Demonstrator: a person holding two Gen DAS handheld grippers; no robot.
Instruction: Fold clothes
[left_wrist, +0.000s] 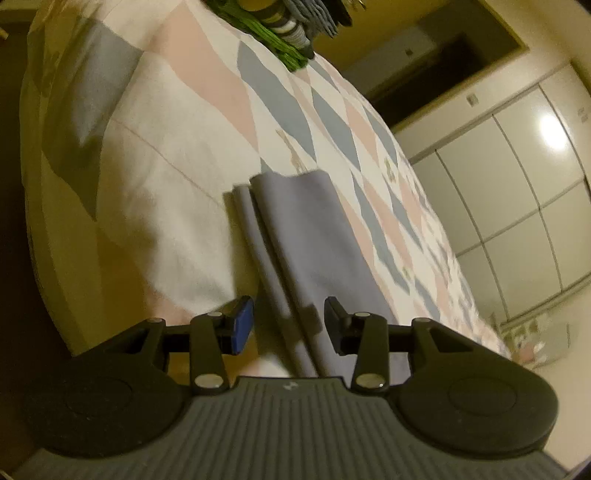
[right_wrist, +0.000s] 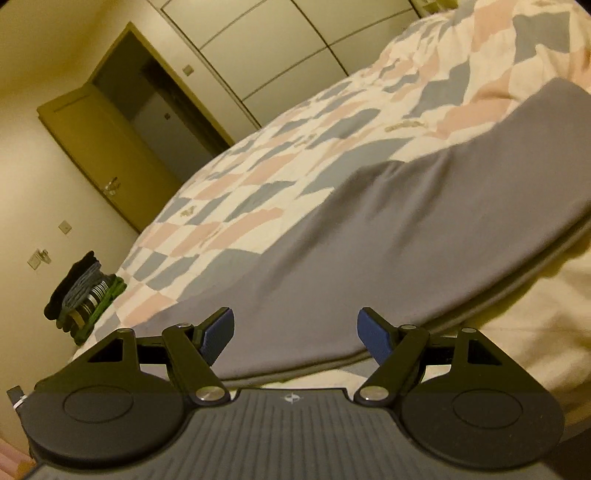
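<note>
A grey-lilac garment lies folded in a long strip on the bed, its layered edges showing on the left side. My left gripper is open, its blue-padded fingers astride the near end of the strip, holding nothing. In the right wrist view the same garment spreads wide over the quilt. My right gripper is open just above the garment's near edge, holding nothing.
The bed has a quilt with pink, blue and white diamonds. A stack of folded clothes sits at the bed's far end, also in the right wrist view. White wardrobe doors and an open door stand beyond.
</note>
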